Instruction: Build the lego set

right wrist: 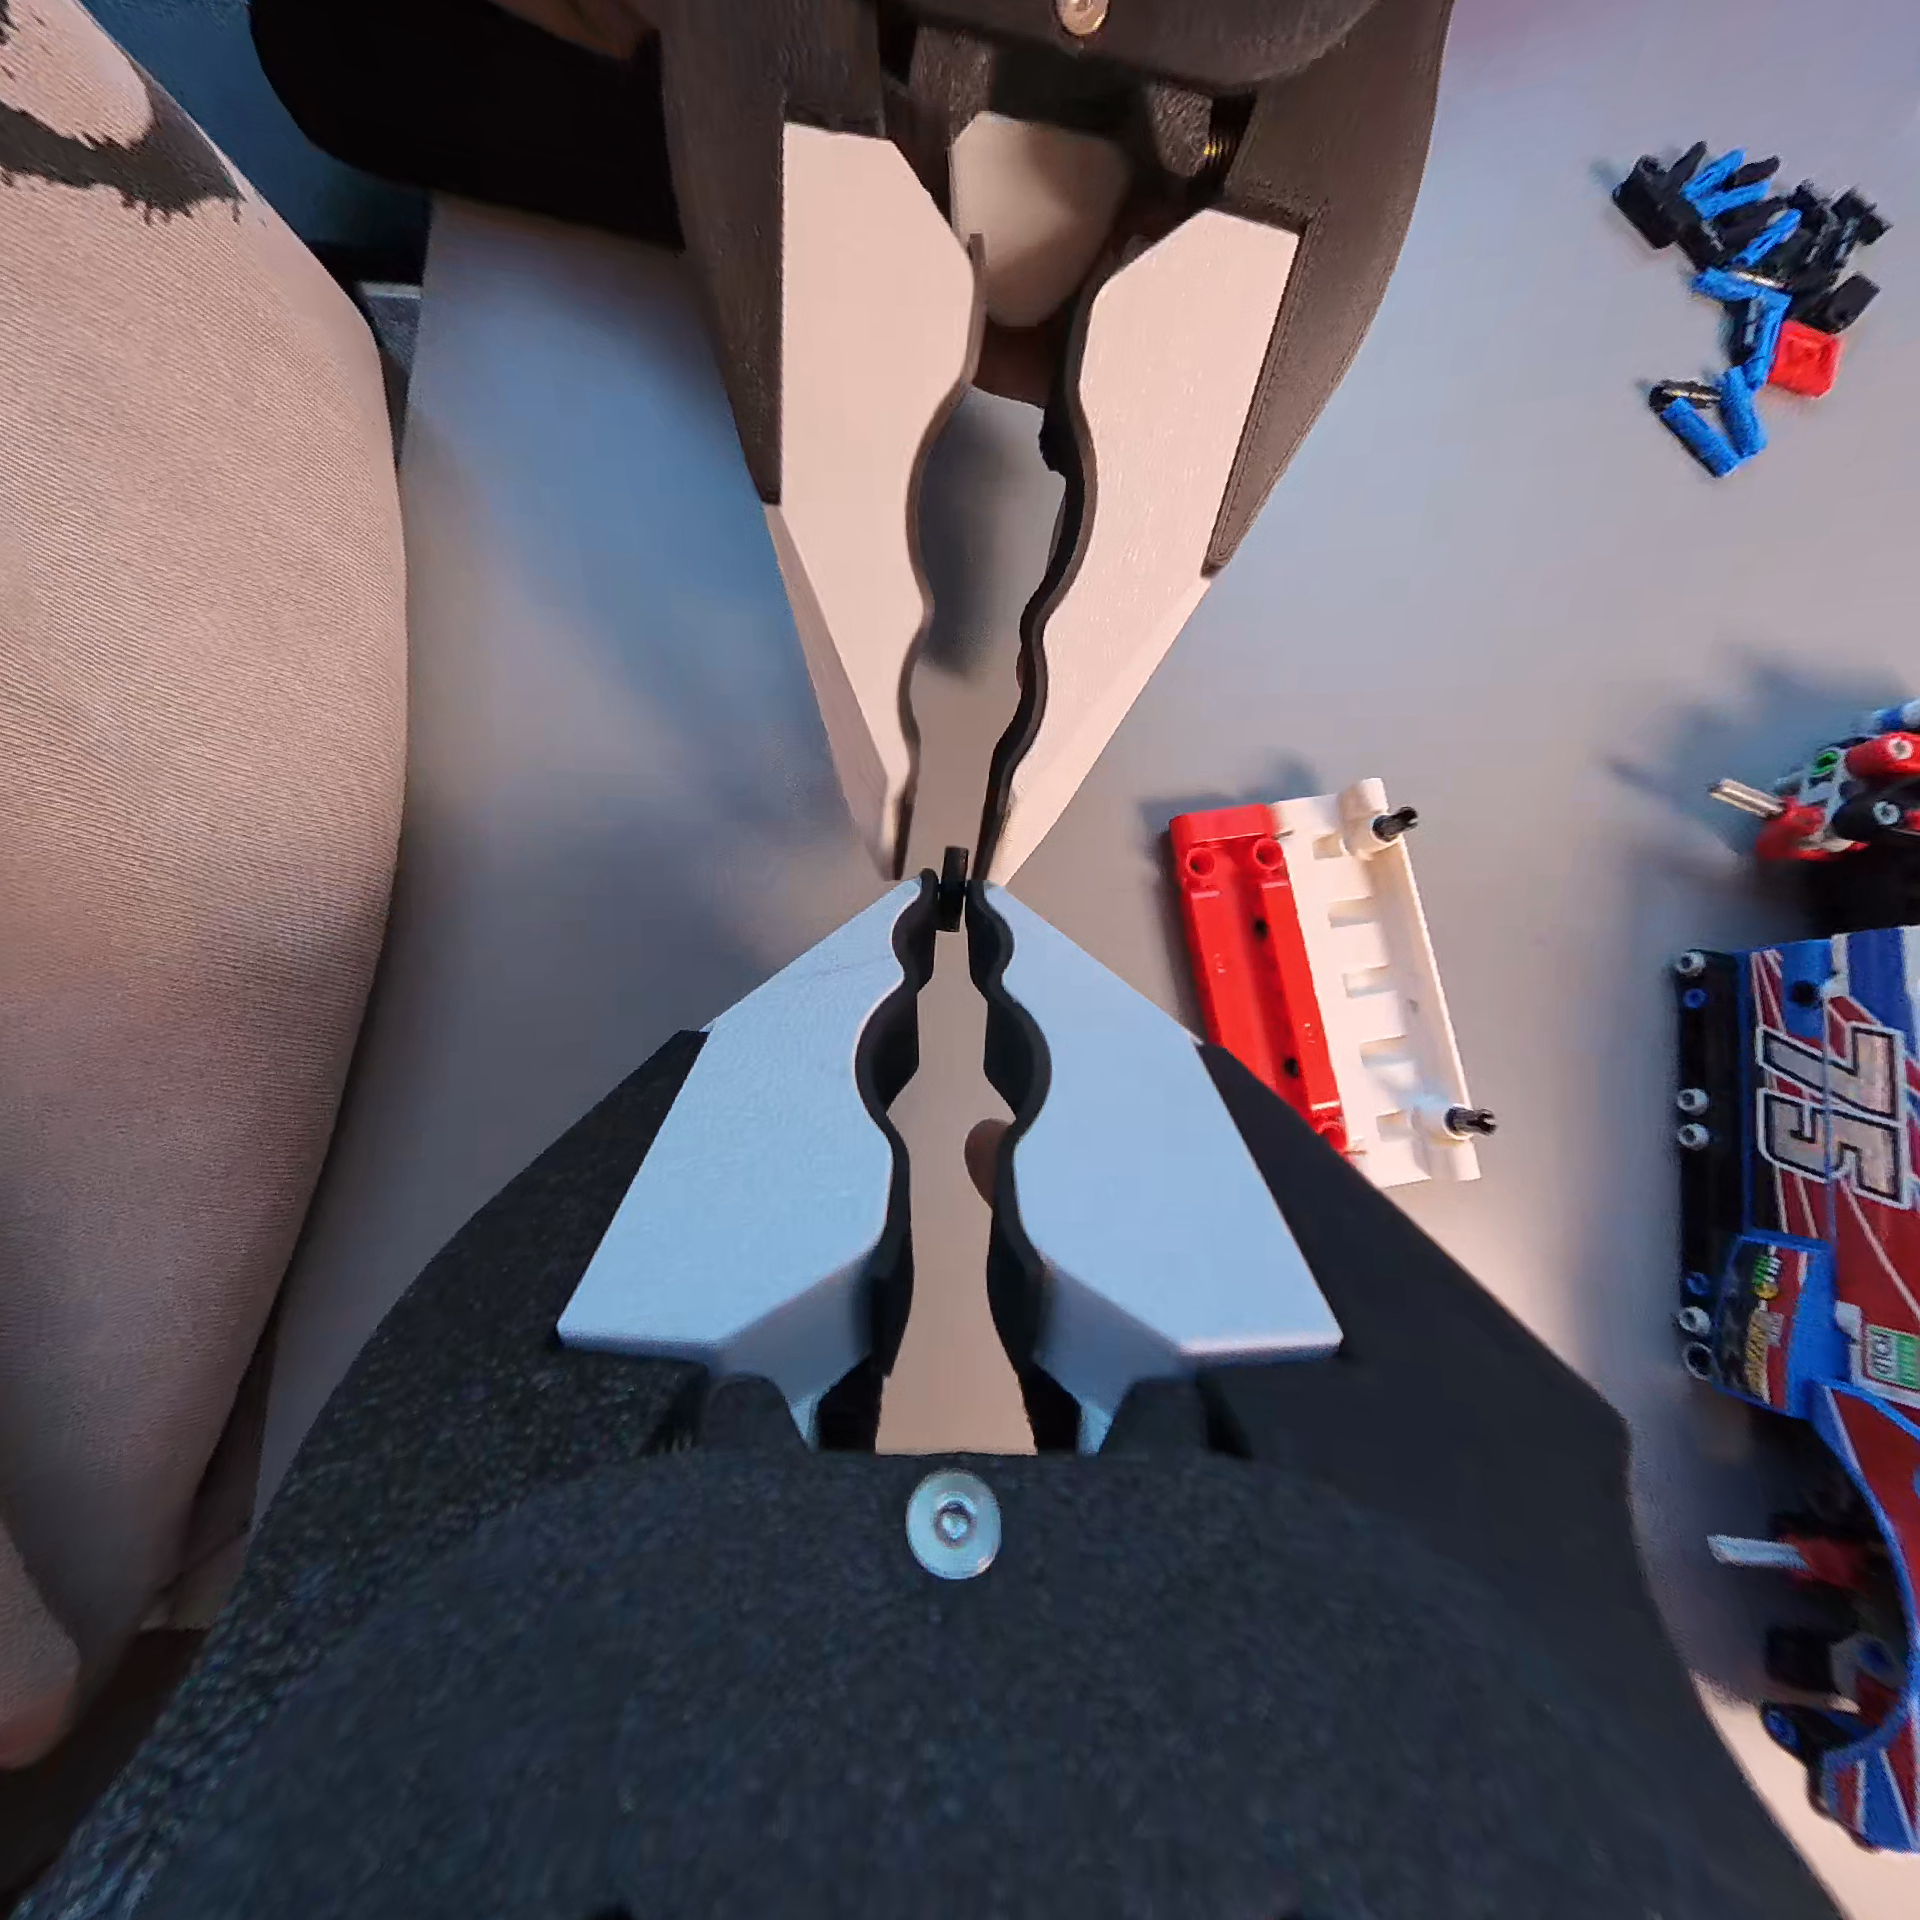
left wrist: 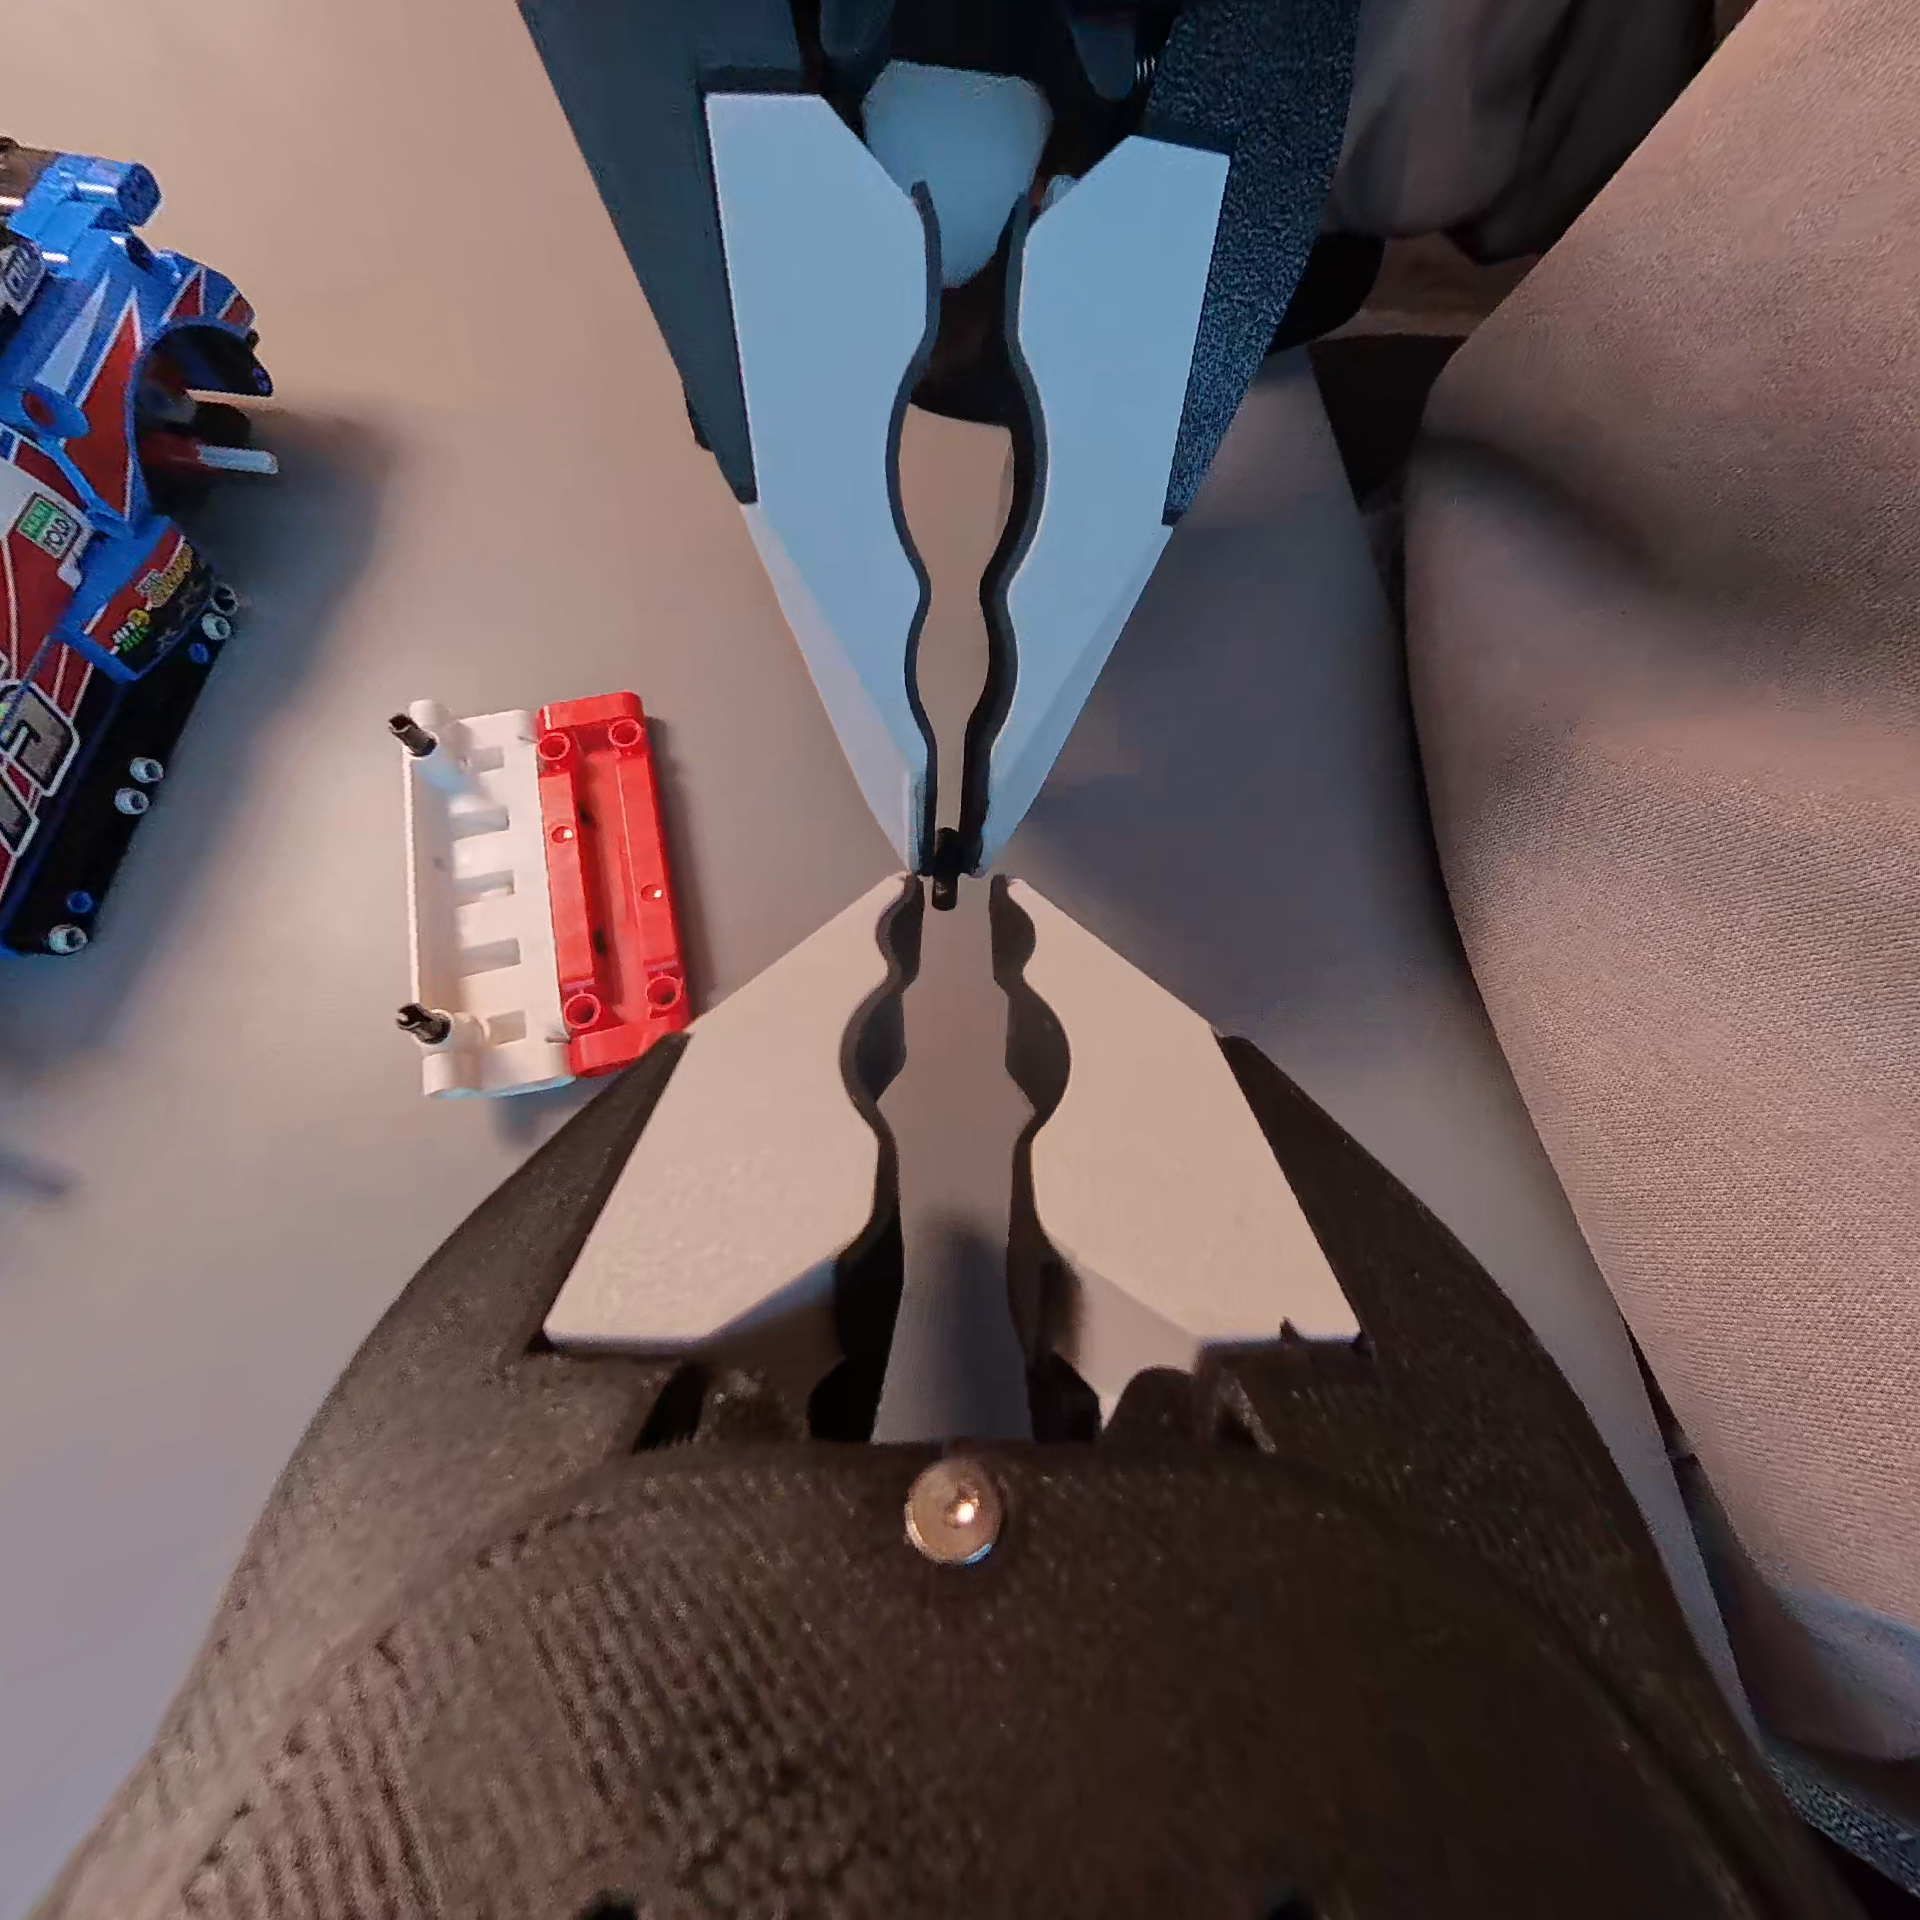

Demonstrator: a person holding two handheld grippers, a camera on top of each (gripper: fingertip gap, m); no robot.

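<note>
Lego pin (left wrist: 943, 868), small and black, sits pinched at the very tips of the right gripper (left wrist: 948, 854), whose white fingers with wavy black pads are closed on it. The left gripper (left wrist: 956, 894) meets it tip to tip from the opposite side; its fingers stand slightly apart, with a narrow gap at the tips, and the pin's free end reaches just into that gap. In the right wrist view the same pin (right wrist: 953, 883) shows between the right gripper's (right wrist: 948, 896) closed tips, with the left gripper (right wrist: 940, 857) facing it from above.

Just beside the meeting tips, on the grey tabletop (left wrist: 499, 436), lies a flat assembly: a red panel (left wrist: 613, 883) joined along its long edge to a white slotted panel (left wrist: 478, 904), which carries two black pins sticking out of its far side. Farther out on that same side lies the partly built blue, red and white race car (left wrist: 83, 561), covered in stickers. In the right wrist view a small heap of loose blue, black and red pieces (right wrist: 1756, 301) lies well away from the grippers, beyond the car (right wrist: 1829, 1195). A person's beige sleeve (left wrist: 1662, 831) fills the other side.
</note>
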